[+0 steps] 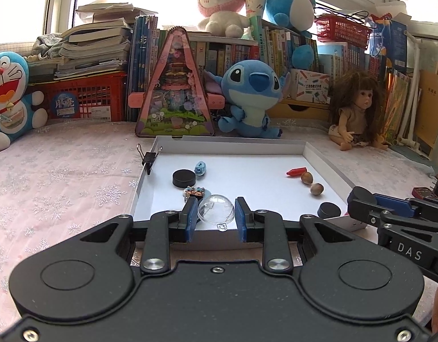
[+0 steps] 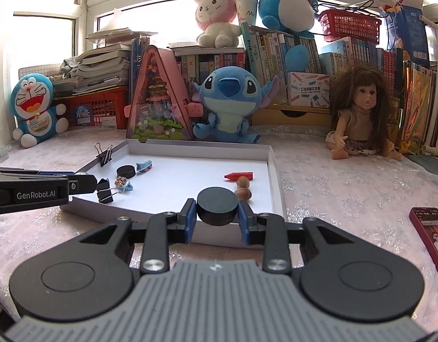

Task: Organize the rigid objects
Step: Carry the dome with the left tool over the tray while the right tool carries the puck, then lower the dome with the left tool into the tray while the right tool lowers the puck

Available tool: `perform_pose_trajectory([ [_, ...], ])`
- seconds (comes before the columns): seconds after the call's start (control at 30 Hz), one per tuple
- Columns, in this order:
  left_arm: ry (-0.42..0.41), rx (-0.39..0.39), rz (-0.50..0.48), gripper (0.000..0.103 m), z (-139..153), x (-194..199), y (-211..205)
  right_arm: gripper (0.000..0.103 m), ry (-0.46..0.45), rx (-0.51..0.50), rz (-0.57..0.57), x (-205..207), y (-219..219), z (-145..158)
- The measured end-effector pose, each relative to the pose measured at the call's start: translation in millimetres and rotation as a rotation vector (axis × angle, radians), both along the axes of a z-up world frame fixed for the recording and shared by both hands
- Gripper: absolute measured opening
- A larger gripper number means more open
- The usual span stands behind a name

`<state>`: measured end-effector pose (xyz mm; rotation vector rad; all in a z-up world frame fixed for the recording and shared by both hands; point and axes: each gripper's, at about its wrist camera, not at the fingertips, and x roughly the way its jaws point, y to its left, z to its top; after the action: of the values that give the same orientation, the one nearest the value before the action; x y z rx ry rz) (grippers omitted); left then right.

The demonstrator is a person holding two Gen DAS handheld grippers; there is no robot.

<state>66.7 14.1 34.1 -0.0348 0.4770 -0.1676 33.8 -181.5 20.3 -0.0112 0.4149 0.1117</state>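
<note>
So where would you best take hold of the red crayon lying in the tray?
Grip the red crayon across its round middle, coming from above: it lies flat on the tray floor, long axis sideways, with the two nuts close at its near side.

Red phone (image 2: pixel 431 236) cut off by the right edge, clear dome's (image 1: pixel 216 209) lower rim hidden behind the left gripper (image 1: pixel 216 219), book spines too small to be read

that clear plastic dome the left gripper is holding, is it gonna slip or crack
The clear dome looks thin, hollow and glossy, so probably light and slippery between the left gripper pads. Its curved sides give little contact, so it may pop out. A hard squeeze could crack it.
</note>
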Motion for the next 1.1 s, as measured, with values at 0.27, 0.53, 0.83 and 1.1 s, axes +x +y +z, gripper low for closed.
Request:
perform_pose_trajectory([
  [0.27, 0.000, -0.005, 0.005, 0.026, 5, 10, 2, 0.036, -0.001, -0.004, -0.004, 6, 0, 1],
  [0.53, 0.003, 0.006, -0.003, 0.026, 8, 23, -9, 0.036, -0.011, -0.006, -0.007, 15, 2, 4],
  [0.83, 0.006, 0.020, -0.017, 0.026, 8, 38, -21, 0.036, -0.011, -0.016, -0.004, 24, 6, 5],
  [1.1, 0.018, 0.017, -0.022, 0.026, 6, 55, -24, 0.036, -0.016, -0.035, -0.004, 36, 10, 7],
])
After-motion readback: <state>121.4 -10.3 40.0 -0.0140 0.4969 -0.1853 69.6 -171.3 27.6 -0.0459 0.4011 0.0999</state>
